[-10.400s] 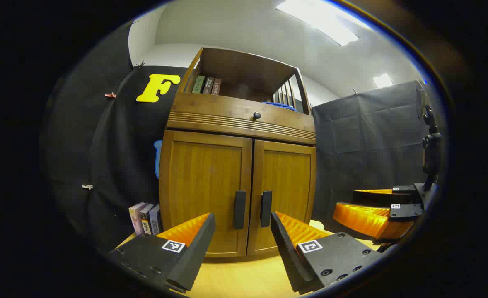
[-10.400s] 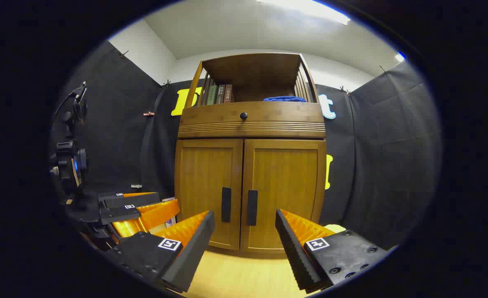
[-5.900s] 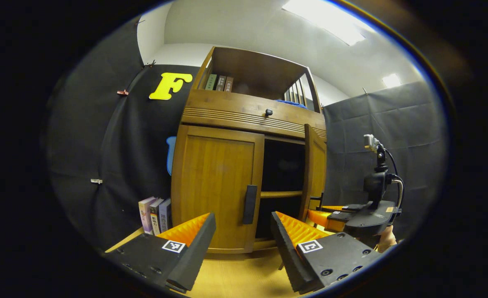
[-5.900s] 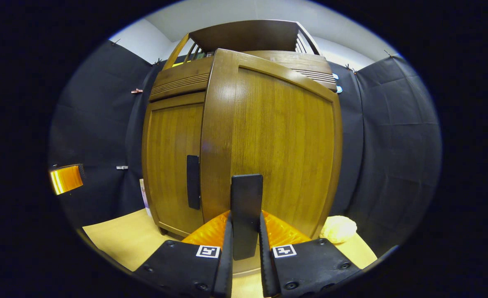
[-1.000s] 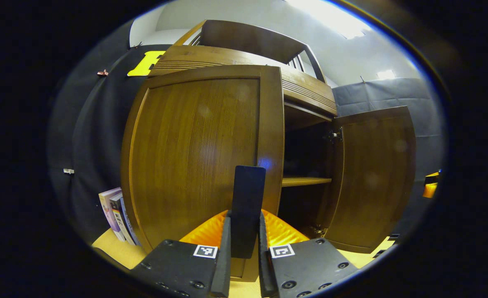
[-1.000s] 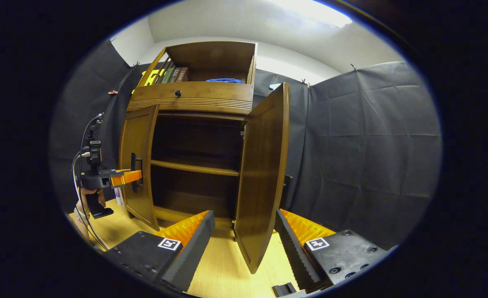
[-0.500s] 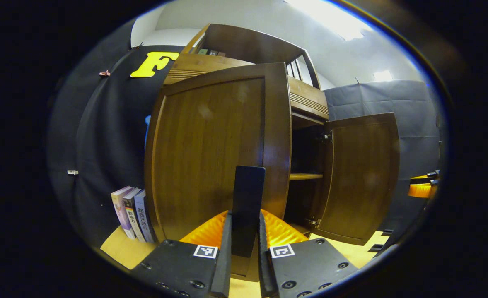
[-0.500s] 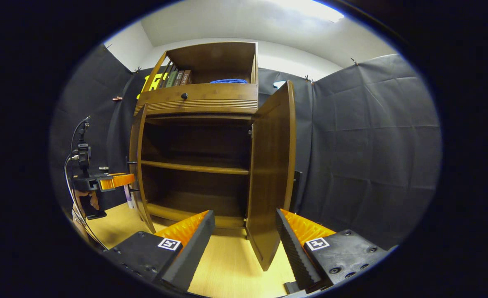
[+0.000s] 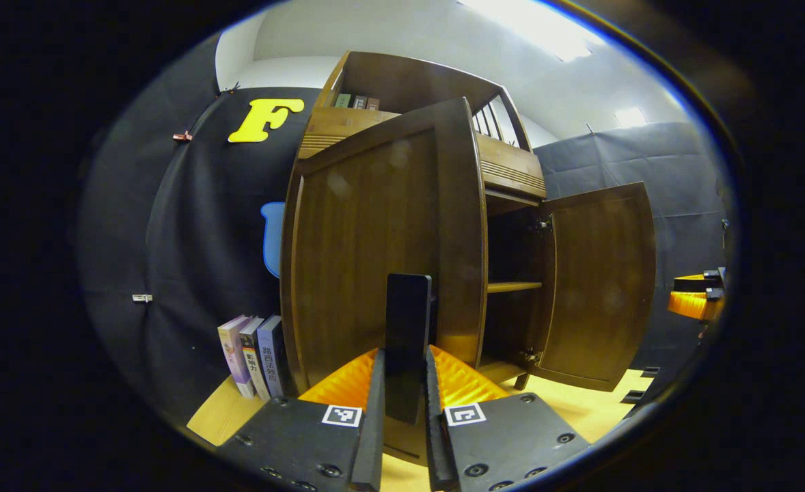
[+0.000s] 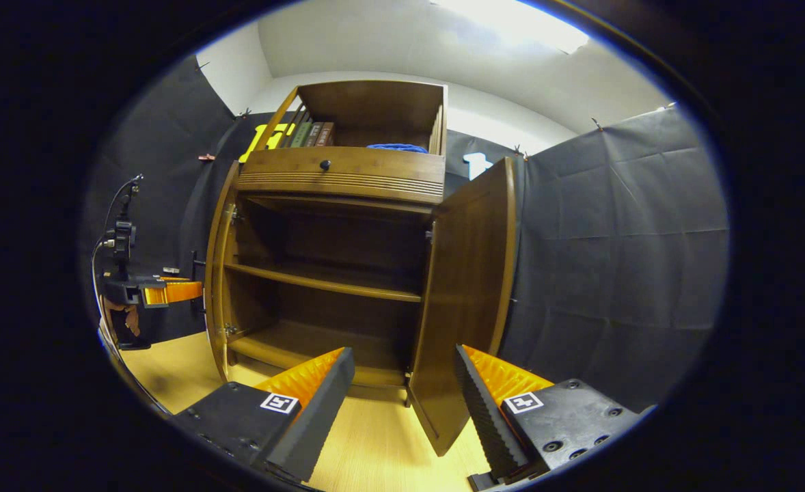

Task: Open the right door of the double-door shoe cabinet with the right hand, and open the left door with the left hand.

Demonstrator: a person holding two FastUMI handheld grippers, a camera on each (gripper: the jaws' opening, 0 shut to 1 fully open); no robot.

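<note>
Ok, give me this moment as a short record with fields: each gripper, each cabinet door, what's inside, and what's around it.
left gripper: shut on the left door handle
right gripper: open, holding nothing, back from the cabinet
left door: swung wide open
right door: swung open, free of any grip
cabinet inside: one shelf, nothing seen on it
top shelf: books and a blue cloth
floor beside cabinet: three books standing
task: both doors open; left handle not yet released
</note>
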